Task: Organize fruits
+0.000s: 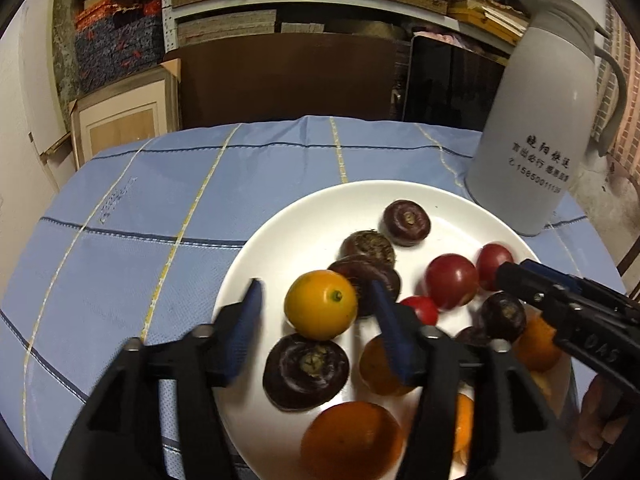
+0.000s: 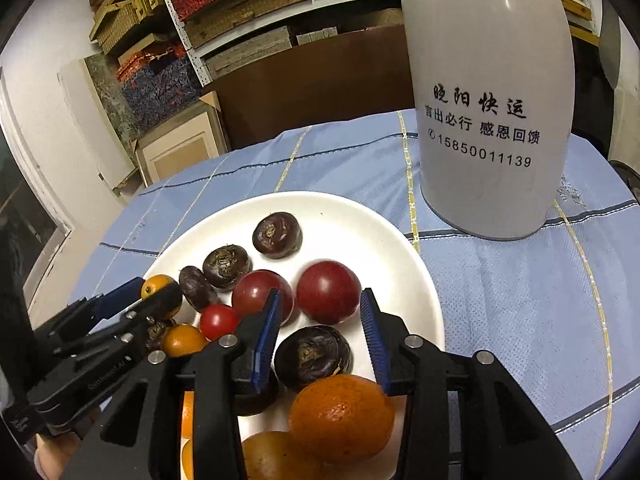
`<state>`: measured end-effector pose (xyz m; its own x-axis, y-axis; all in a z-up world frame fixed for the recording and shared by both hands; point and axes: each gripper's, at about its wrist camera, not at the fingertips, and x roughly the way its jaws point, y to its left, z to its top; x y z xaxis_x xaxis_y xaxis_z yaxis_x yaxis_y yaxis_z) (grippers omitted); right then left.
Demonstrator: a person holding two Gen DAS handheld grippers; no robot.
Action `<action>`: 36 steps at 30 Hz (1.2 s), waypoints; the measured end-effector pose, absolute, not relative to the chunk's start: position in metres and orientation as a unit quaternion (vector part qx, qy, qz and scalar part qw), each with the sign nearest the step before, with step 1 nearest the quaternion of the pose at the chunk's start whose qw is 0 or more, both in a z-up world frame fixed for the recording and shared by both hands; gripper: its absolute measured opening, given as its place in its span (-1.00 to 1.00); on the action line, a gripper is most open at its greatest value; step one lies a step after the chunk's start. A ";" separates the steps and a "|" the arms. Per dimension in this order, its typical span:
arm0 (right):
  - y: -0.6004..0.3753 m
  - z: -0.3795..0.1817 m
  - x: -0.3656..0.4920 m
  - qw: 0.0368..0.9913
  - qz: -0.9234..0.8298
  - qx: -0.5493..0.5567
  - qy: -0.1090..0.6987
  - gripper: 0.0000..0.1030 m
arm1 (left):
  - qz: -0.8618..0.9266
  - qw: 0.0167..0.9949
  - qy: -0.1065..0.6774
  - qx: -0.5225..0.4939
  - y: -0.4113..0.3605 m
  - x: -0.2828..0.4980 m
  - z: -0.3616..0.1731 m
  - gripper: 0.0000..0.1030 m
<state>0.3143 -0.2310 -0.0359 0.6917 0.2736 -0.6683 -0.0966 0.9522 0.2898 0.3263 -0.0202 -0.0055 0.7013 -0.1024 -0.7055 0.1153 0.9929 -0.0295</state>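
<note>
A white plate (image 1: 280,216) (image 2: 320,200) holds several dark water chestnuts (image 1: 406,222), red tomatoes (image 1: 450,286) and oranges (image 2: 340,416). My left gripper (image 1: 316,286) is open. A yellow kumquat (image 1: 320,304) sits on the plate between its blue pads, with a gap on each side. My right gripper (image 2: 321,296) is open too, over the plate's near right part. A dark red tomato (image 2: 328,292) shows between its tips, and no pad presses on it. A water chestnut (image 2: 312,354) lies just under its jaws. In the left wrist view the right gripper (image 1: 512,270) reaches in from the right.
A tall grey thermos jug (image 1: 532,128) (image 2: 488,100) stands on the blue checked tablecloth (image 1: 140,208) just behind the plate's right side. Shelves of boxes and a brown board fill the background beyond the table's far edge. A hand (image 1: 600,420) shows at the lower right.
</note>
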 end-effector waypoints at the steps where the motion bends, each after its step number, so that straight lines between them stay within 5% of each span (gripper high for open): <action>1: -0.231 -0.034 0.313 0.913 0.103 0.118 0.377 -0.12 | -0.060 0.922 0.382 0.008 -0.020 0.326 -0.006 0.21; 9: -0.234 -0.014 0.298 0.921 0.114 0.126 0.351 -0.06 | -0.050 0.928 0.369 0.007 -0.016 0.318 0.001 0.70; 25: -0.219 0.033 0.181 0.935 0.139 0.115 0.305 0.08 | -0.020 0.941 0.336 -0.043 0.013 0.197 0.040 0.90; 36: -0.236 -0.022 0.090 0.949 0.068 0.054 0.304 0.69 | -0.017 0.948 0.317 0.008 -0.010 0.098 0.013 0.90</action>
